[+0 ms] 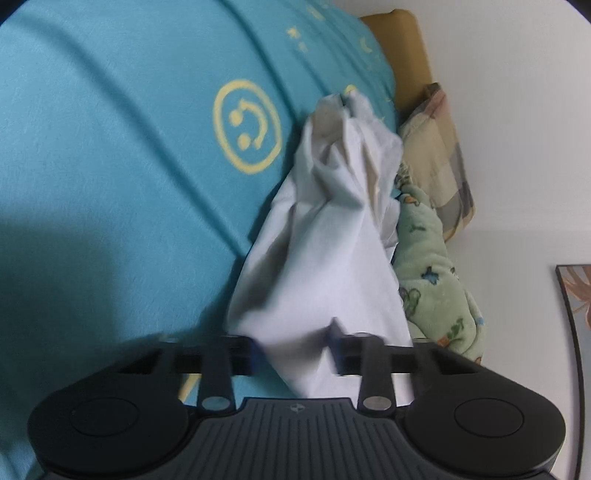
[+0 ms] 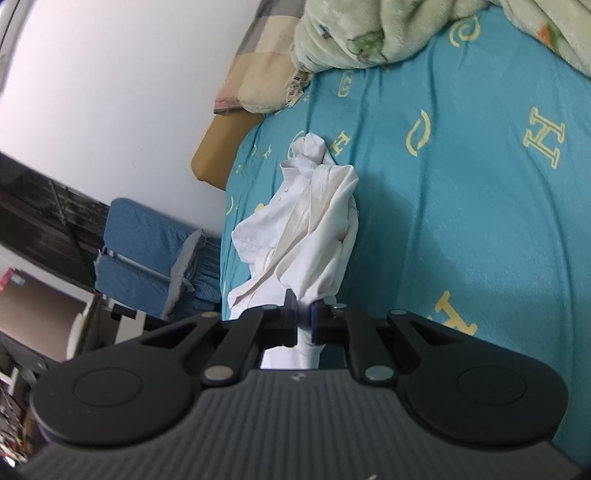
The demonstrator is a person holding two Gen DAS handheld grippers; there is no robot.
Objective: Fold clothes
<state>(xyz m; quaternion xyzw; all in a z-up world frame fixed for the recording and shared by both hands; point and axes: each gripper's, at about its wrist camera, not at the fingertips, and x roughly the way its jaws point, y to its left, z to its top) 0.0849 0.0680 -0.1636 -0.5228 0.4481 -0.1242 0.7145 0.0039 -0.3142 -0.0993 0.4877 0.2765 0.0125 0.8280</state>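
A crumpled white garment (image 1: 325, 236) hangs stretched from my left gripper (image 1: 295, 350) toward the teal bed sheet (image 1: 110, 166). The left jaws stand apart with the cloth bunched between them; the view is blurred there. In the right wrist view the same white garment (image 2: 314, 221) trails from my right gripper (image 2: 303, 321), whose jaws are shut tight on a bunched fold of it. Its far end rests on the teal sheet (image 2: 461, 221) near the bed's edge.
A green patterned blanket (image 1: 432, 280) and a plaid pillow (image 1: 439, 147) lie at the bed's head; both also show in the right wrist view, blanket (image 2: 369, 33) and pillow (image 2: 255, 77). A blue chair (image 2: 147, 251) stands beside the bed. A white wall (image 1: 517, 110) is close.
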